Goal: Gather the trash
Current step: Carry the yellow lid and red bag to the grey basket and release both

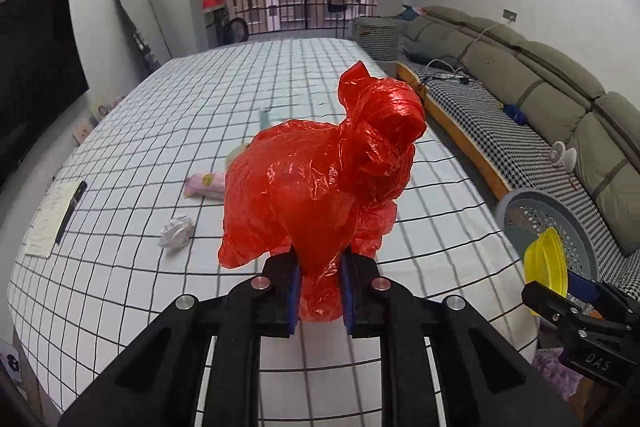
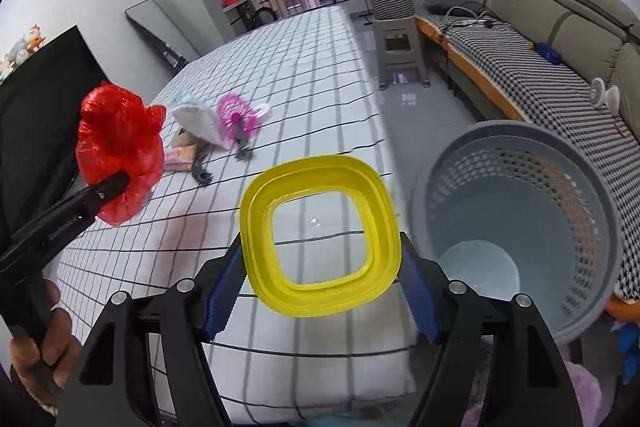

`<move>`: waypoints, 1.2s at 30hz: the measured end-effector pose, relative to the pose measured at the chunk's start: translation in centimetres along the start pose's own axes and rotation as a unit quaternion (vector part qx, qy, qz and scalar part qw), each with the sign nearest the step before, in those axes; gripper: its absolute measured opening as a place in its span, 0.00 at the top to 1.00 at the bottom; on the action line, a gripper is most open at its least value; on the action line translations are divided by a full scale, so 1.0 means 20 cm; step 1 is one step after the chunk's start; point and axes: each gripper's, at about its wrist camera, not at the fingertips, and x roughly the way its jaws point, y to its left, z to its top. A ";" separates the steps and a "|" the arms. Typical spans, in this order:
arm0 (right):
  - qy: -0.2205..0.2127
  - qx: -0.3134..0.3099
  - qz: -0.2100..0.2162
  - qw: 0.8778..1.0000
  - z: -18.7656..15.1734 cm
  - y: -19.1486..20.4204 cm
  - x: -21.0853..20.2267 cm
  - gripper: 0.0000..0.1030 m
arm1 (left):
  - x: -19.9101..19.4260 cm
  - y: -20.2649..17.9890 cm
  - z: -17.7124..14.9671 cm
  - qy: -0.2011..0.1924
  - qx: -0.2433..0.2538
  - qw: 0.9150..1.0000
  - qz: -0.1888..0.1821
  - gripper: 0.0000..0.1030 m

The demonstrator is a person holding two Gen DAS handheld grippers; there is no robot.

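The left hand-held gripper (image 1: pixel 319 291) is squeezed tight on a red bag (image 1: pixel 320 183). The bag is bunched up and sticks out in front of the blue pads, lifted off the bed (image 1: pixel 120 287). The right hand-held gripper (image 2: pixel 320 291) holds a yellow lid (image 2: pixel 320 235) between its pads. Its jaws stand wide because the lid is wide. The lid stands up on its edge, right in front of this gripper.

A grey basket (image 2: pixel 516 227) sits on the floor, just to the right of the right gripper and lower down. It looks empty inside.

This looks like the carrying step: both pieces of trash are picked up and need to go into the basket. Next, I think the right gripper should swing right until the lid is over the basket's mouth, then let go. The left gripper has farther to go, since the bag is out on the left side.

More trash waits on the bed past the left gripper: a white paper ball (image 1: pixel 176 231) and a pink packet (image 1: pixel 204 185).
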 end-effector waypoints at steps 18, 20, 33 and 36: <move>-0.016 0.105 -0.120 0.987 -0.03 -0.85 -0.21 0.33 | 0.22 -1.09 -0.03 0.066 0.167 0.971 -0.158 0.84; -0.009 0.103 -0.129 0.986 -0.03 -0.89 -0.18 0.33 | 0.27 -1.16 -0.06 0.081 0.175 0.968 -0.161 0.84; 0.005 0.120 -0.113 0.986 -0.03 -1.09 -0.05 0.32 | 0.48 -1.30 -0.09 0.129 0.187 0.962 -0.155 0.73; 0.000 0.126 -0.109 0.986 -0.04 -1.09 -0.07 0.25 | 0.49 -1.31 -0.09 0.122 0.185 0.963 -0.152 0.50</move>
